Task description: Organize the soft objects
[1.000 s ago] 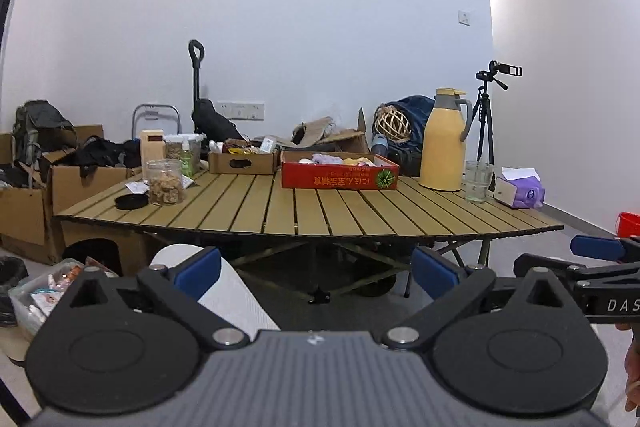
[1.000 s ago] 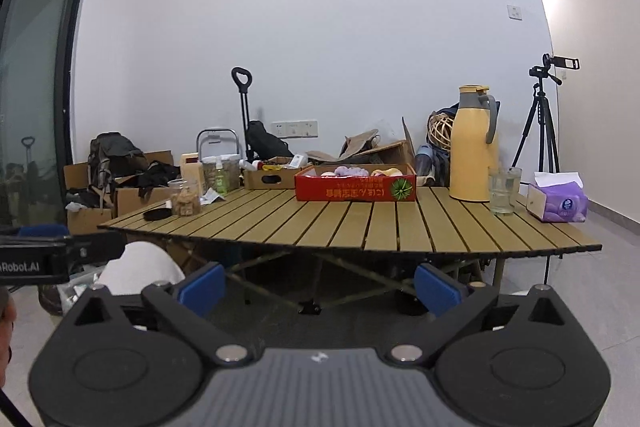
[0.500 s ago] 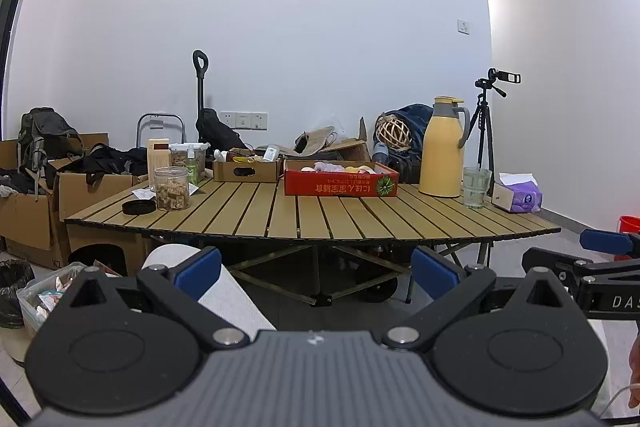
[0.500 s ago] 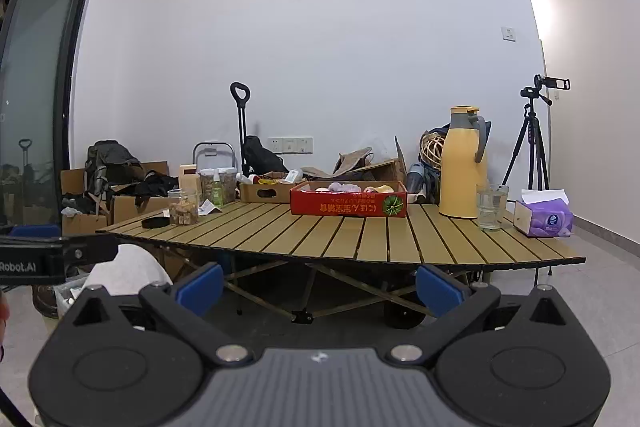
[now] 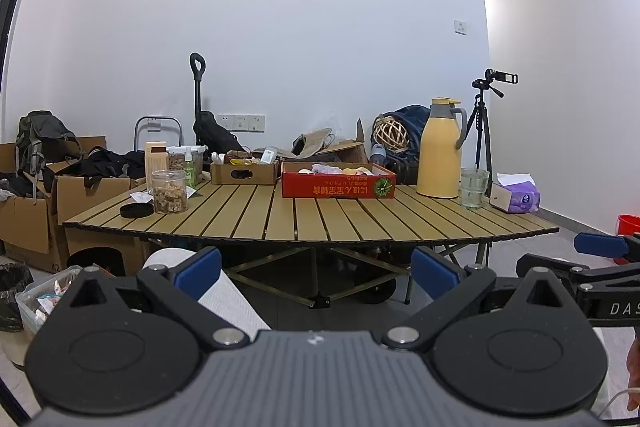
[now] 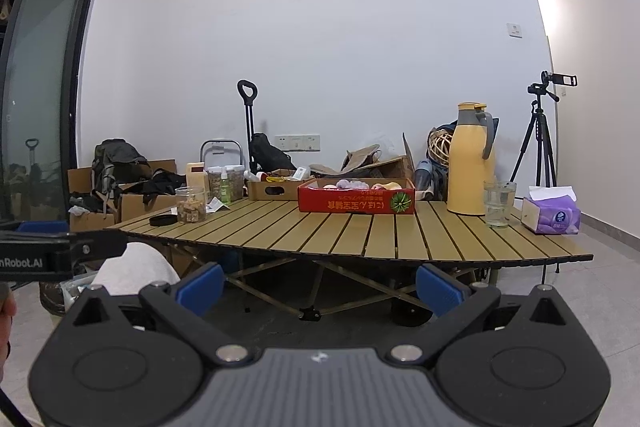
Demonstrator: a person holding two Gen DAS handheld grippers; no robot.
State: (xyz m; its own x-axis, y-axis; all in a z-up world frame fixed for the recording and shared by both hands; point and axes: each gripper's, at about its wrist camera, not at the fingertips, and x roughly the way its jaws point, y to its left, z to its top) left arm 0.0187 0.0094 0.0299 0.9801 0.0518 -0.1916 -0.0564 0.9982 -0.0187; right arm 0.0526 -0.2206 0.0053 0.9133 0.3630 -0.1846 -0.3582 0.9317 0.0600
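left gripper [image 5: 316, 273] agape, red box [image 5: 338, 184] far

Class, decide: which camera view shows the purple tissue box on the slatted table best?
The right wrist view: the purple tissue box appears larger and nearer. The left wrist view shows it smaller, farther right.

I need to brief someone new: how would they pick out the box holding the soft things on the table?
Start at the slatted wooden table in the middle of the room. Toward its far edge, left of the tall yellow jug, sits a shallow red box with soft pale items showing above its rim. The brown cardboard box to its left is plain; only the red one bears yellow lettering and a green starburst.
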